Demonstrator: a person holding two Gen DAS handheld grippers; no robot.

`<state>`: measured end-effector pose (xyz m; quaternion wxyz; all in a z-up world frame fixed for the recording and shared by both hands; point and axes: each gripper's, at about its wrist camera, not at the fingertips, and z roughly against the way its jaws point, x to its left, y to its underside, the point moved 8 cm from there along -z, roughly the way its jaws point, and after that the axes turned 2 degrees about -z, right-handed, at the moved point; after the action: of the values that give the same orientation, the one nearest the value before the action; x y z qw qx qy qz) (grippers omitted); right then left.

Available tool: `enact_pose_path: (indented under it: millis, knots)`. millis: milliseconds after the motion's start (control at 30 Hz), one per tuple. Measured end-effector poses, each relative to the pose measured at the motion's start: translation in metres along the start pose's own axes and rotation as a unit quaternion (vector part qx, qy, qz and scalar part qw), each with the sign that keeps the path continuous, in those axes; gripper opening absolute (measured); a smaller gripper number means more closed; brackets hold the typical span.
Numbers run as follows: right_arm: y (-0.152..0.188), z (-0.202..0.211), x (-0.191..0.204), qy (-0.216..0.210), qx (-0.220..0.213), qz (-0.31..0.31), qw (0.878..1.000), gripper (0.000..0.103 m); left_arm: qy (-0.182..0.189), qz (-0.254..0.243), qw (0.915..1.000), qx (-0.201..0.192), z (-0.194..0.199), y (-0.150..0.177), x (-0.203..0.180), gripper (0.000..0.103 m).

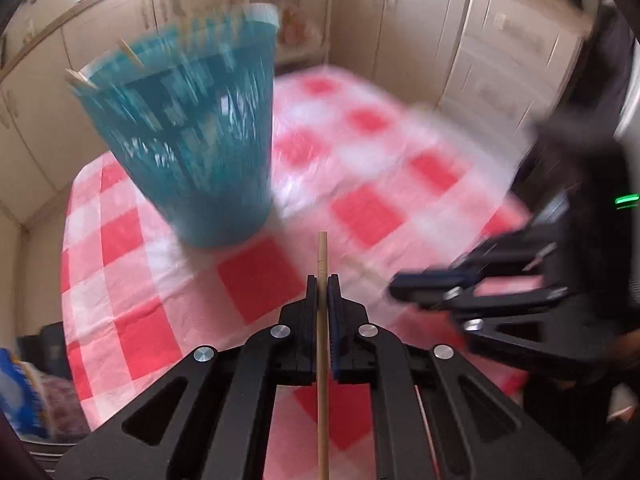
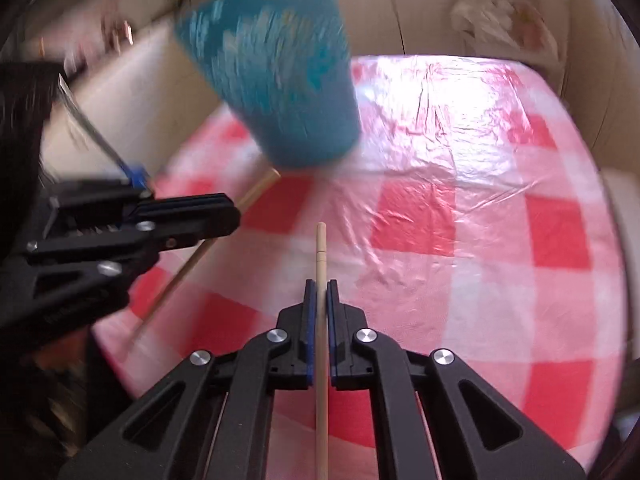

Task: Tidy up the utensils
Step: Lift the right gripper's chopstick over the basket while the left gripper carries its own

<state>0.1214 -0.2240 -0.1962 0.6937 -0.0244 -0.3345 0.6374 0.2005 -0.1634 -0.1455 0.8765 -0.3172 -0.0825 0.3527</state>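
- A kitchen with pale cabinets surrounds a table (image 2: pixel 460 208) under a red-and-white checked cloth.
- The blue slotted holder (image 1: pixel 192 140) stands ahead and left of the left gripper (image 1: pixel 322 284), nearer to it than to the right gripper (image 2: pixel 321 286).
- Each gripper is clamped on one chopstick (image 1: pixel 322 252), long axis running along the fingers, tip forward.
- Only the right view shows the left-held stick side-on; only the left view shows sticks in the holder's rim.

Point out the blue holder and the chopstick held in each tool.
blue holder (image 1: pixel 200 152): left wrist view, on its slatted side wall.
left tool's chopstick (image 1: pixel 322 256): left wrist view, on its protruding tip.
right tool's chopstick (image 2: pixel 321 248): right wrist view, on its protruding tip.
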Motion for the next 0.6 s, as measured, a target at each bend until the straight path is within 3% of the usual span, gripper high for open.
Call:
enact_pose_path:
  millis: [100,167,200,333,400,500,600]
  knots:
    - [-0.011,0.025,0.000,-0.071,-0.067,-0.058,0.994,0.006,0.021,0.021,0.9938,-0.107,0.061,-0.039,0.015,0.005]
    - [-0.019,0.038,0.002,-0.094,-0.098,-0.072,0.988,0.006,0.025,0.047,0.9813,-0.185,0.100,-0.069,0.035,0.005]
    - [-0.022,0.043,0.004,-0.099,-0.109,-0.075,0.986,0.006,0.018,0.064,0.9710,-0.230,0.120,-0.085,0.049,0.005]
    - [-0.032,0.053,0.013,-0.114,-0.133,-0.075,0.982,0.006,-0.013,0.112,0.9340,-0.339,0.156,-0.134,0.087,0.005]
    - [-0.033,0.052,0.015,-0.117,-0.134,-0.073,0.981,0.006,-0.028,0.139,0.9137,-0.381,0.166,-0.155,0.103,0.005]
    - [-0.032,0.050,0.013,-0.123,-0.131,-0.077,0.981,0.006,-0.057,0.158,0.8926,-0.418,0.170,-0.182,0.120,0.005]
    - [-0.029,0.047,0.012,-0.121,-0.135,-0.080,0.980,0.006,-0.083,0.173,0.8853,-0.424,0.161,-0.199,0.135,0.005]
